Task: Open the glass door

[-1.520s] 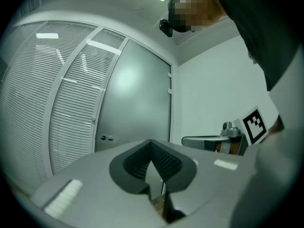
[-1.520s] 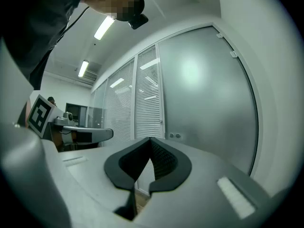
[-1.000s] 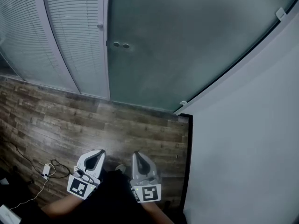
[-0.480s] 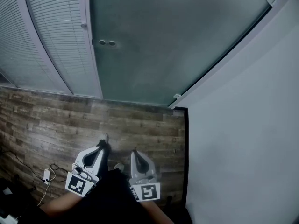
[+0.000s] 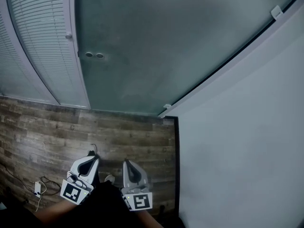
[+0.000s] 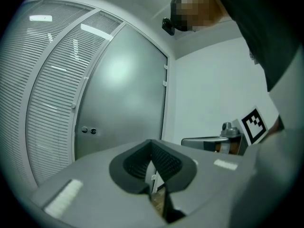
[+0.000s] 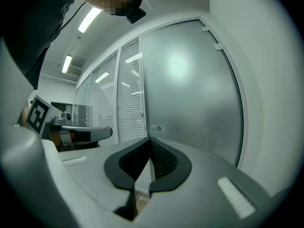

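A frosted glass door (image 5: 175, 46) fills the wall ahead, hinged at the white wall on the right. Two small round fittings (image 5: 94, 55) sit near its left edge, also seen in the left gripper view as fittings (image 6: 88, 131) and in the right gripper view as fittings (image 7: 156, 128). My left gripper (image 5: 91, 155) and right gripper (image 5: 126, 164) are held low and side by side, well short of the door (image 6: 123, 99), pointing towards it. Both are shut with their tips together and nothing between them. The door (image 7: 190, 94) stands closed.
Slatted blinds behind glass panels (image 5: 42, 46) stand left of the door. A white wall (image 5: 242, 141) runs along the right. The floor (image 5: 109, 132) is dark wood plank. A cable and small white plug (image 5: 37, 188) lie at the lower left.
The view has shifted: the door and blinds slid left in the head view and both grippers came nearer the door, still shut and side by side.
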Demonstrator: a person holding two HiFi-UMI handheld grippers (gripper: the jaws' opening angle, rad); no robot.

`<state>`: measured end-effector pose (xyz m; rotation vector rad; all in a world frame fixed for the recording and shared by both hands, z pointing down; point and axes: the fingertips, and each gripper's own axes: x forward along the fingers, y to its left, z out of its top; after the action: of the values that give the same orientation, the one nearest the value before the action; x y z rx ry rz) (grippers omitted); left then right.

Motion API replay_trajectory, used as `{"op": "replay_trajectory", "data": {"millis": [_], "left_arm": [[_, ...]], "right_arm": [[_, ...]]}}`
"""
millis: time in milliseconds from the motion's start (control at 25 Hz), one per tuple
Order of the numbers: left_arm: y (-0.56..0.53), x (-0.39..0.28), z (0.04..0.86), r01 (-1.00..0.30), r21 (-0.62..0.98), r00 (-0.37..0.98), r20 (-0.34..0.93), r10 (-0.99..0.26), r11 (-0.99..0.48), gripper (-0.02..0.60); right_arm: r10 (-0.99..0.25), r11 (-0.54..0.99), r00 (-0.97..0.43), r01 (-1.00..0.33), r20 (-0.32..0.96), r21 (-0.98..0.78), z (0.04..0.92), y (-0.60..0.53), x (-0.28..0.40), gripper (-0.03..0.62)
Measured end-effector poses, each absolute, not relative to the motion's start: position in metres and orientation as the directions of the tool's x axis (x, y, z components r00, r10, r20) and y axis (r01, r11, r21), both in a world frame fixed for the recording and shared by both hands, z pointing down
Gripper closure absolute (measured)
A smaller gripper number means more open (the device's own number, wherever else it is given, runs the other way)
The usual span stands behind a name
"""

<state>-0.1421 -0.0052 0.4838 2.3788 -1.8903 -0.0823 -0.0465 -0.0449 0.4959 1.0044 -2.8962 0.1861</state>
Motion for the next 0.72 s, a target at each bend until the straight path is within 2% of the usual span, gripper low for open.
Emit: {"op": "replay_trajectory", "data": {"millis": [400,720], "left_arm": [[-0.062,-0.195,0.472,-0.973,0.128,0.193,-0.017,-0.981,-0.193,0.581],[-0.08,-0.237,0.467,-0.968,0.16,0.197,0.001,-0.98,-0.194,0.581]], "right_arm": [[-0.563,0.815,-0.813,-0.576,0.15,-0.064,0.491,-0.102,-0.106,0.592],[-0.536,0.831,-0.828,-0.552,0.162,-0.067,0.489,-0.132,-0.159,0.592]]}}
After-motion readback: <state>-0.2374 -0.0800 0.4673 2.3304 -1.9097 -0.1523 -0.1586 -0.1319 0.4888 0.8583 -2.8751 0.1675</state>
